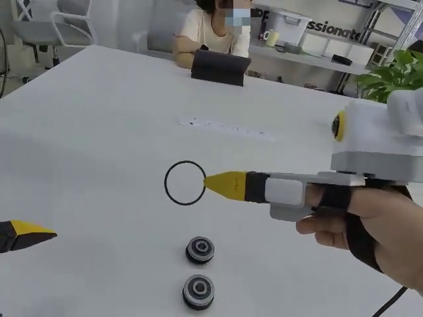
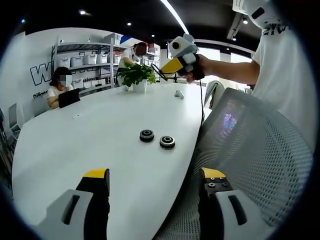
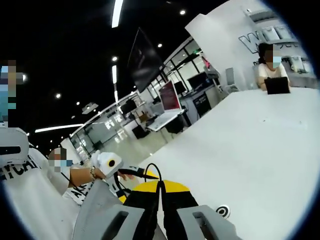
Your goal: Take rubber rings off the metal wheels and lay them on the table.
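A thin black rubber ring (image 1: 166, 183) hangs in the air above the white table (image 1: 99, 132), pinched at its right side by my right gripper (image 1: 208, 182), which is shut on it. In the right gripper view the yellow jaws (image 3: 160, 189) are closed with the ring's loop (image 3: 149, 168) rising from them. Two metal wheels (image 1: 199, 249) (image 1: 198, 291) with dark rings stand near the front edge, below the right gripper. My left gripper (image 1: 30, 232) hovers at the lower left. Its jaws (image 2: 155, 187) stand open and hold nothing, and it faces the wheels (image 2: 146, 135) (image 2: 167, 142).
A white power strip (image 1: 225, 127) lies mid-table. A person sits at the far side behind a dark tablet (image 1: 220, 68). A green plant (image 1: 390, 76) stands at the right. A mesh chair (image 2: 250, 150) is beside the table's edge.
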The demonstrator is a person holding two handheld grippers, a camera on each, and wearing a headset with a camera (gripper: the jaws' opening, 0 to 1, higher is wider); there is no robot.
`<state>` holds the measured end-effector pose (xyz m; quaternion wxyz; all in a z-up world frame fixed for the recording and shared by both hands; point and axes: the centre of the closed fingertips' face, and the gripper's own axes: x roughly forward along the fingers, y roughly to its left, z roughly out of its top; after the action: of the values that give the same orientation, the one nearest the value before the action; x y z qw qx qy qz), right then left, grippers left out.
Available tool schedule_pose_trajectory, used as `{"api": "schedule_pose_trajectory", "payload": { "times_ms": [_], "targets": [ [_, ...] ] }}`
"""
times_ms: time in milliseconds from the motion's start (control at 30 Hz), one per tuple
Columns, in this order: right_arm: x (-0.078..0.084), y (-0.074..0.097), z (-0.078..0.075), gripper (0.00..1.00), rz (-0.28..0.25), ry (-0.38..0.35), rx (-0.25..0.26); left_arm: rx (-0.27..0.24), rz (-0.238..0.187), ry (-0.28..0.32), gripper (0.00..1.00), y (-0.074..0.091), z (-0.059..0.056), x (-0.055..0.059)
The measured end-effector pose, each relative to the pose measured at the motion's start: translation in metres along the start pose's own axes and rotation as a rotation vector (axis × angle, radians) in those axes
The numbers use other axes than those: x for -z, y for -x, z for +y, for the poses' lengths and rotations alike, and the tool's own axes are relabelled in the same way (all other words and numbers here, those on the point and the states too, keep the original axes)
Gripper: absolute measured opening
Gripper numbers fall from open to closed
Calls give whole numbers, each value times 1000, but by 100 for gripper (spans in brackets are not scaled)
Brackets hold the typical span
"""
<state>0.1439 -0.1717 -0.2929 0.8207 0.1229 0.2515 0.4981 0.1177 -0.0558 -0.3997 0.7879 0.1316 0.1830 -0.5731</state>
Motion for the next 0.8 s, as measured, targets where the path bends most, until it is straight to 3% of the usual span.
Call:
{"api": "schedule_pose_trajectory", "payload": {
  "times_ms": [100, 300, 800],
  "targets": [
    [5, -7, 4, 0, 51, 56, -15, -4, -3, 0, 70, 0, 1, -1],
    [15, -22, 5, 0, 95, 62, -32, 0, -14, -1, 71, -2, 0, -6],
    [63, -47, -4, 0, 249, 48, -35, 1, -11, 6, 72, -1, -2, -3]
  ]
}}
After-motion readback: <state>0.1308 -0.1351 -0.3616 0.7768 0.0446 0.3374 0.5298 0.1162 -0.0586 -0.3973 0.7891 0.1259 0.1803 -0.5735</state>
